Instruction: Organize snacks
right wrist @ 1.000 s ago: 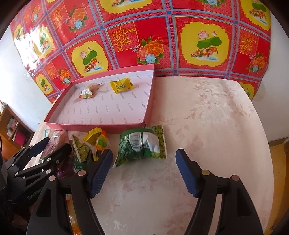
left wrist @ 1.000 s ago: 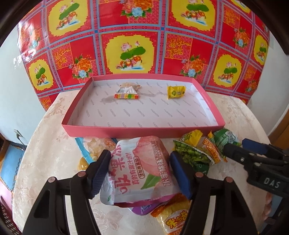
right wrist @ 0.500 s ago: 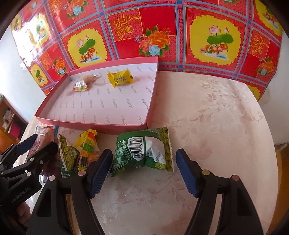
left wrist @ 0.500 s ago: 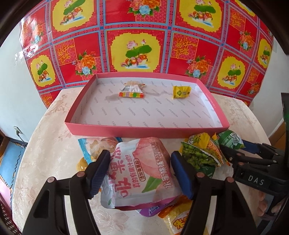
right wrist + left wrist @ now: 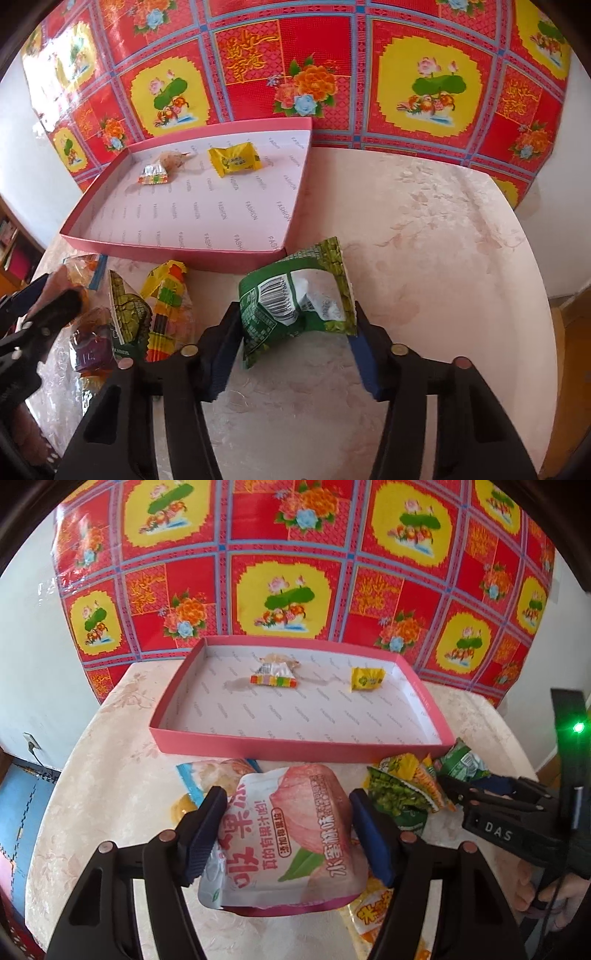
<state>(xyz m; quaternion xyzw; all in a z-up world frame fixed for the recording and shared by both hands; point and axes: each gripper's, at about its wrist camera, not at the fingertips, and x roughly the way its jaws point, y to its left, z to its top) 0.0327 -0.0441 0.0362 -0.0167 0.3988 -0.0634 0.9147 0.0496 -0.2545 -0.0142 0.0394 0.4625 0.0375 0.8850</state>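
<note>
Left gripper [image 5: 288, 834] is clamped on the puffy pink pouch [image 5: 284, 834] at 6 o'clock from the tray [image 5: 295, 744], right gripper [image 5: 291, 332] has just been closing and now pinches the crinkly green packet [image 5: 295, 299], both light, squishy, slippery, so grab mid-body.

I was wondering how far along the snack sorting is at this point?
Early days. Two small candies, a yellow one and a striped one, lie in the pink tray. The left gripper holds the peach pouch; the right gripper has just been closing on the green packet. Several packets wait outside.
</note>
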